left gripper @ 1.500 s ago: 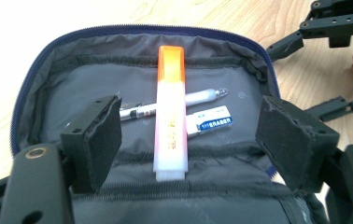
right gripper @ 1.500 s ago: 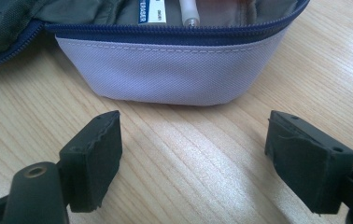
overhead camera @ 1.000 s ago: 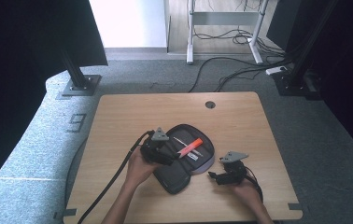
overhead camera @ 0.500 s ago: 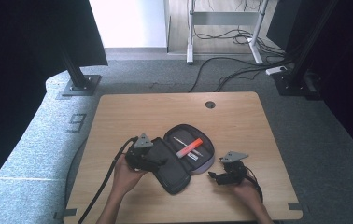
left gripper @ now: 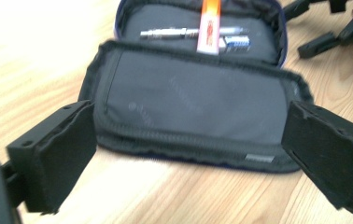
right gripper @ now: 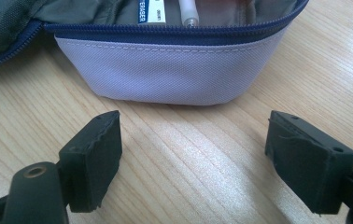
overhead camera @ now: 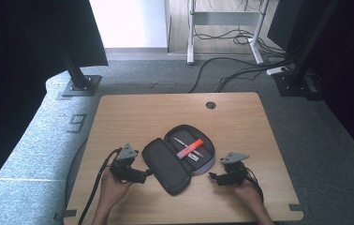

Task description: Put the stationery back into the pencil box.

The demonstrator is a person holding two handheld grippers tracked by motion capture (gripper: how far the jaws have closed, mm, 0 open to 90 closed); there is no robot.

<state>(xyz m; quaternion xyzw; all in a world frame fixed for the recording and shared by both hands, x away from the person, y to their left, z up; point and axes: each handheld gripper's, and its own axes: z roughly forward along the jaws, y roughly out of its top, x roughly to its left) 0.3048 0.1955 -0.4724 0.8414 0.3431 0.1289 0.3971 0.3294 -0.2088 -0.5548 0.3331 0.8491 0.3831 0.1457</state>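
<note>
Fabric, soft and zip-edged: case [overhead camera: 177, 157] lying splayed open near the desk's [overhead camera: 133, 112] front edge, midway between its left and right edges. Judged light and floppy; likely to sag or fold if lifted by one wall.

Nearest the front edge: left gripper [overhead camera: 146, 174] just beside the dark flap [left gripper: 188, 105], jaws lately opening and now spread wide, nothing between them, pads clear of the cloth. Right gripper [overhead camera: 211, 176] close by the grey outer wall [right gripper: 170, 70], jaws spread, not touching, bare wood between them.

Further in: flap lying flat on the wood, thin and limp. Beyond it the tray half holding an orange marker [overhead camera: 189, 148], a metal pen [left gripper: 170, 33] and an eraser [left gripper: 234, 43], all loose and apt to roll out if the case tips.

Best purchase, as judged: the stitched zip rim of the flap at its free long edge, pinched through the piping rather than the slack panel. Tray wall to be steadied from the opposite side.
</note>
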